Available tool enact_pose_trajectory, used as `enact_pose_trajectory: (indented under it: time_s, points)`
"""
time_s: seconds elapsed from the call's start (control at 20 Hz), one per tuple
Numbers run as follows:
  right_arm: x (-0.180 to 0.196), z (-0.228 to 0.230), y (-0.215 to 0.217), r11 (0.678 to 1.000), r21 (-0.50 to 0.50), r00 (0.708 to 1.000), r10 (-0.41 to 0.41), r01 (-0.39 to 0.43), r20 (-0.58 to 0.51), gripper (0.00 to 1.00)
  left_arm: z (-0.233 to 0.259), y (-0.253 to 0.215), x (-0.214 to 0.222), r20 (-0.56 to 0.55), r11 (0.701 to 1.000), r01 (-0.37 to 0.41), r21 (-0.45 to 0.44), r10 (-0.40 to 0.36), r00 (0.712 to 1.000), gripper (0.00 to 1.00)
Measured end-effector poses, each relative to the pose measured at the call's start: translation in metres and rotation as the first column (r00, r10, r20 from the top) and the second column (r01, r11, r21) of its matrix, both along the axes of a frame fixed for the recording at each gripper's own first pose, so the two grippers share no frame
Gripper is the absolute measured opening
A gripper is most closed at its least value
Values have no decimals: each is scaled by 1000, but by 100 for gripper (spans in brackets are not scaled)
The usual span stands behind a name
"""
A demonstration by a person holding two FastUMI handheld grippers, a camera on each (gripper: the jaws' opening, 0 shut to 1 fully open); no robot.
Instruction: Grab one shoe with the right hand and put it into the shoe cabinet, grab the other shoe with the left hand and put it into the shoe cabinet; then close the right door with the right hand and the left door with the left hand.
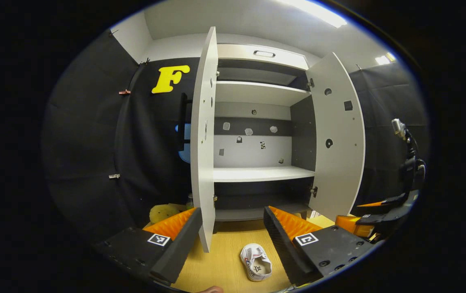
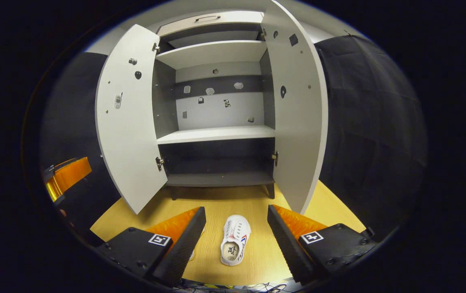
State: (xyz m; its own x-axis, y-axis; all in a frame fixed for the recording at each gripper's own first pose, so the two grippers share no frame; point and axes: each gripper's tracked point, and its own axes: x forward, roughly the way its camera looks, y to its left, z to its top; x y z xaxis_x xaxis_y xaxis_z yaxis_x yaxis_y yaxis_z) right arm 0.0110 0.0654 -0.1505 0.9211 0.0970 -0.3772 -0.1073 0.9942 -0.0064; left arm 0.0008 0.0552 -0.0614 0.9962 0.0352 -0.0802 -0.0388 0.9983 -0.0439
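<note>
Shoe between open right tongs

White shoe lying sole-down on wooden floor, before white shoe cabinet, both doors open, shelves bare

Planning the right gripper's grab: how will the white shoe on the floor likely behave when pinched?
The shoe looks small with a soft fabric upper, so it is probably light and may squash at the open collar. It lies flat on its sole on the wooden floor, so rolling seems unlikely, though it may slide if nudged. The right gripper stands open around it.
</note>
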Motion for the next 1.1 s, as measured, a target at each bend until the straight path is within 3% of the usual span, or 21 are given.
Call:
enact_pose_trajectory:
  time_s: [0.25, 0.6, 1.1]
  points:
    - [1, -72, 16, 997, 52, 980, 69, -60, -189, 100, -4, 14, 1, -11, 998, -40, -54, 39, 999, 95]
    - [-6, -146, 40, 988, 27, 939, 152, -151, -310, 99, -15, 32, -6, -47, 995, -93, -48, 91, 995, 95]
    - [-3, -236, 37, 990, -22, 884, 111, -136, -454, 99, -41, 29, -14, -119, 993, -103, -52, 97, 988, 95]
